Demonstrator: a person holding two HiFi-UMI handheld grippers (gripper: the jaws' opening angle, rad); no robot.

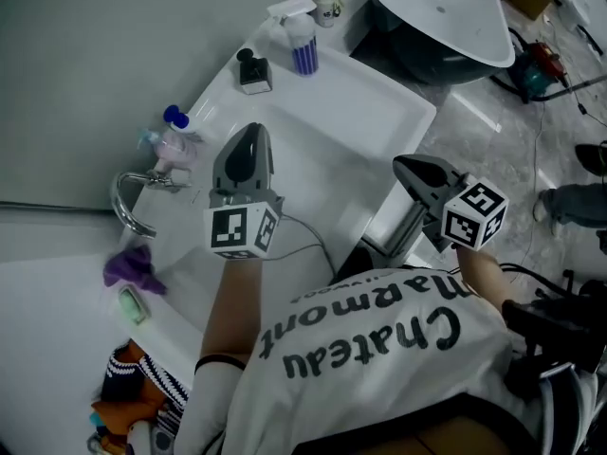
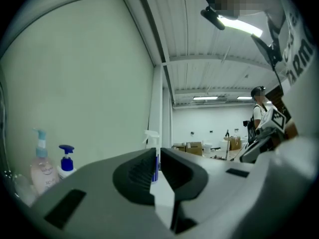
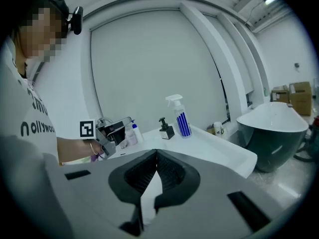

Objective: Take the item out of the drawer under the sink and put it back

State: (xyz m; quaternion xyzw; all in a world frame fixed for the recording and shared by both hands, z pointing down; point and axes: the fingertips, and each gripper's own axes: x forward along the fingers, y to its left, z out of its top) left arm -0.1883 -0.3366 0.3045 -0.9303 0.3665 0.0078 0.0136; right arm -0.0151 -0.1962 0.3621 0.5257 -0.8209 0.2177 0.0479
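My left gripper [image 1: 248,136] hangs over the white sink basin [image 1: 351,112], pointing along it. Its jaws stand together with nothing between them, as the left gripper view shows [image 2: 155,154]. My right gripper [image 1: 405,166] is off the basin's front edge, above the white vanity front [image 1: 387,224] that holds the drawer. Its jaws [image 3: 155,153] are shut and hold nothing. The drawer's inside is hidden by the basin's rim and my arm, and I see no item from it.
On the counter stand a blue-striped spray bottle [image 1: 302,44], a black soap dispenser [image 1: 253,72] and a blue-capped pump bottle [image 1: 174,142]. A chrome faucet [image 1: 131,205], a purple cloth [image 1: 131,267] and a green soap bar [image 1: 133,304] are at the left. A bathtub [image 1: 446,12] lies beyond.
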